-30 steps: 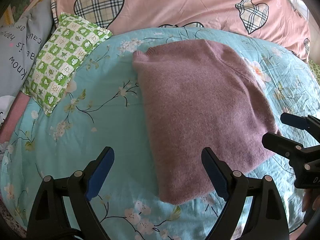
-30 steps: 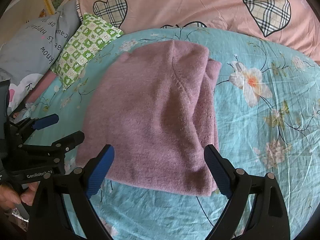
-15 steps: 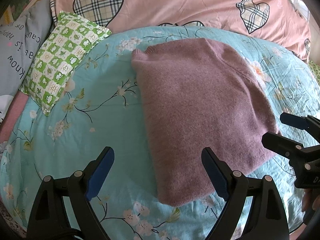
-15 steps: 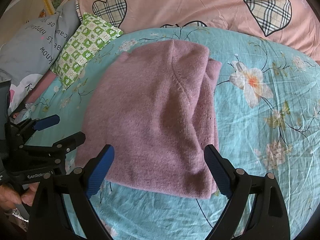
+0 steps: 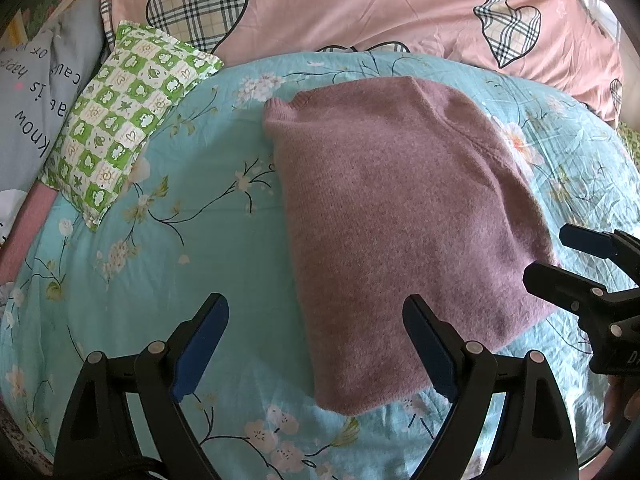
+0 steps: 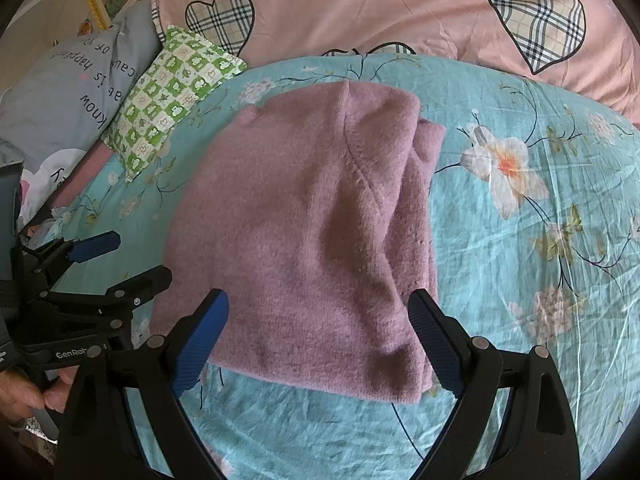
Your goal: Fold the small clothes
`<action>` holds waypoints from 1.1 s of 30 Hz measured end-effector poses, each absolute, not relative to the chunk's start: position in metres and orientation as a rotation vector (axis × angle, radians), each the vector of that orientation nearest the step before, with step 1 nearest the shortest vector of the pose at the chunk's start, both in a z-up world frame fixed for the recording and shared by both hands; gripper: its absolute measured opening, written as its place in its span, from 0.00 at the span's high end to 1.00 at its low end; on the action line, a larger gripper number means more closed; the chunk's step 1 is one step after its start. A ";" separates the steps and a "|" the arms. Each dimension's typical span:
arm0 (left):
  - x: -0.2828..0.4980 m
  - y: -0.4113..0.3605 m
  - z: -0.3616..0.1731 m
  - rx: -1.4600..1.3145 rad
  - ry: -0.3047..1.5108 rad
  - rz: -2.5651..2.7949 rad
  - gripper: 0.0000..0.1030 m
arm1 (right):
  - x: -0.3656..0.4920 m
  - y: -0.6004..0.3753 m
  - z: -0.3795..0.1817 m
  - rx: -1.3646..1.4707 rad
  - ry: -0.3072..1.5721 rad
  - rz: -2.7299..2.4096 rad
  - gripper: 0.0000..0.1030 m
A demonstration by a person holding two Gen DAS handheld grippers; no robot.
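Note:
A mauve knitted sweater (image 5: 400, 216) lies folded into a long rectangle on the teal floral bedsheet (image 5: 168, 248); it also shows in the right wrist view (image 6: 304, 240). My left gripper (image 5: 316, 344) is open and empty, hovering over the sweater's near left corner. My right gripper (image 6: 320, 336) is open and empty above the sweater's near edge. Each gripper shows in the other's view: the right one at the sweater's right side (image 5: 560, 260), the left one at its left side (image 6: 120, 260), both open.
A green checked pillow (image 5: 124, 120) lies at the back left beside a grey printed pillow (image 5: 36, 112). A pink quilt with plaid hearts (image 5: 360, 8) runs along the back. The teal sheet extends right of the sweater (image 6: 520, 240).
Both grippers have drifted slightly; the sweater sits a little higher in the right wrist view. Nothing was gripped or released.

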State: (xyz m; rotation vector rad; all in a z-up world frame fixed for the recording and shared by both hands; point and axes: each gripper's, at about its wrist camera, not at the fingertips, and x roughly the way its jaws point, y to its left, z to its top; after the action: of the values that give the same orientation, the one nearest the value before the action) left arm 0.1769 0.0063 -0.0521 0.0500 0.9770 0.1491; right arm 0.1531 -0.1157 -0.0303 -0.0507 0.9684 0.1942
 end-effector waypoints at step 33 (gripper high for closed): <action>0.181 0.000 -0.045 0.064 0.974 0.144 0.13 | 0.154 -0.126 -0.024 -0.025 0.958 0.192 0.11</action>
State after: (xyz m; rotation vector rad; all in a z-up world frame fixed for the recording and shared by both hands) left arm 0.1814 -0.0005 -0.0450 0.0645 0.9735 0.1436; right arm 0.1544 -0.1260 -0.0243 -0.0248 0.9581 0.1919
